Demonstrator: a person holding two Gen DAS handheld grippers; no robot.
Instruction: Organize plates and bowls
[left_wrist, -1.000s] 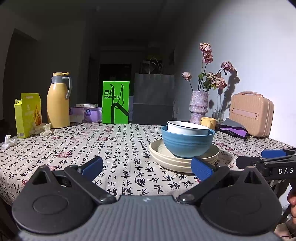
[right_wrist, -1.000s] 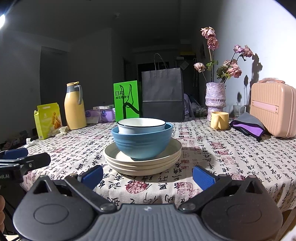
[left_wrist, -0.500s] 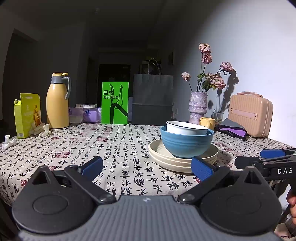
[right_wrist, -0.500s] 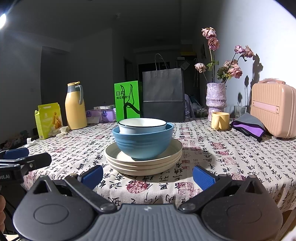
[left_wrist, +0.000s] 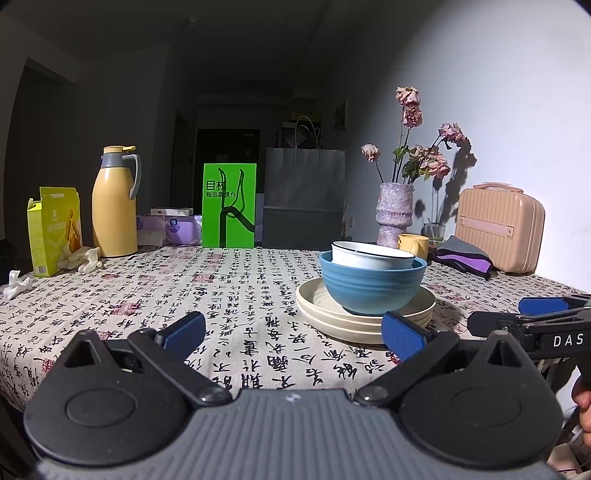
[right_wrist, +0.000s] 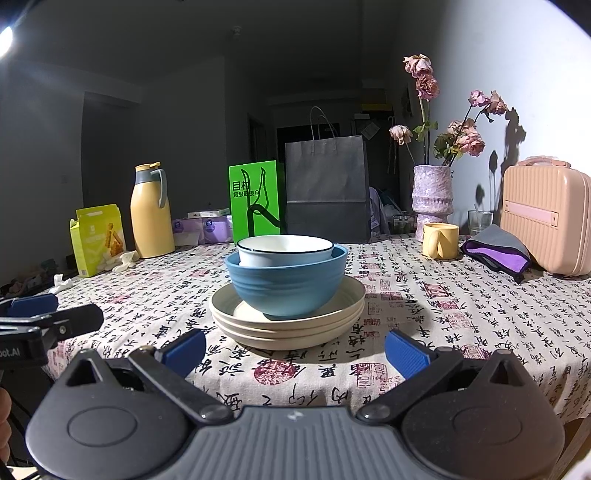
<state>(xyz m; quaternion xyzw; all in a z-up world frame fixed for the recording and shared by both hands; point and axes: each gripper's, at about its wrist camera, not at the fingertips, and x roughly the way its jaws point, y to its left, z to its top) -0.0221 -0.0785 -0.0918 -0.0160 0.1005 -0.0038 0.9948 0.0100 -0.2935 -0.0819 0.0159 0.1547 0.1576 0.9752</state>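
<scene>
Tongs first: your left gripper (left_wrist: 293, 330) is spread wide with nothing between its blue pads, and your right gripper (right_wrist: 295, 349) is just as wide and just as empty, both held low at the near edge of the table (right_wrist: 461, 306). In the right wrist view the other tool pokes in at the far left, well clear of the crockery. Straight ahead of your right gripper sits the whole job in one pile: a white bowl (right_wrist: 284, 251) nested inside a blue bowl (right_wrist: 286, 282), and that blue bowl resting on a stack of cream plates (right_wrist: 288, 328), three by the rims as far as you can count. From the left view the same pile stands off to the right of centre. So the stack looks built, and you read as either at the very start of taking it apart or at the close with both tools backed off; these views alone will not settle which. If more sorting is wanted, your next move calls for a pinch on a bowl rim, one pad inside and one outside, lifting straight up so the plates underneath stay put. Behind it all, the yellow mug (right_wrist: 439, 240), vase (right_wrist: 432, 199) and thermos (right_wrist: 151, 214) stand well apart from the pile.
</scene>
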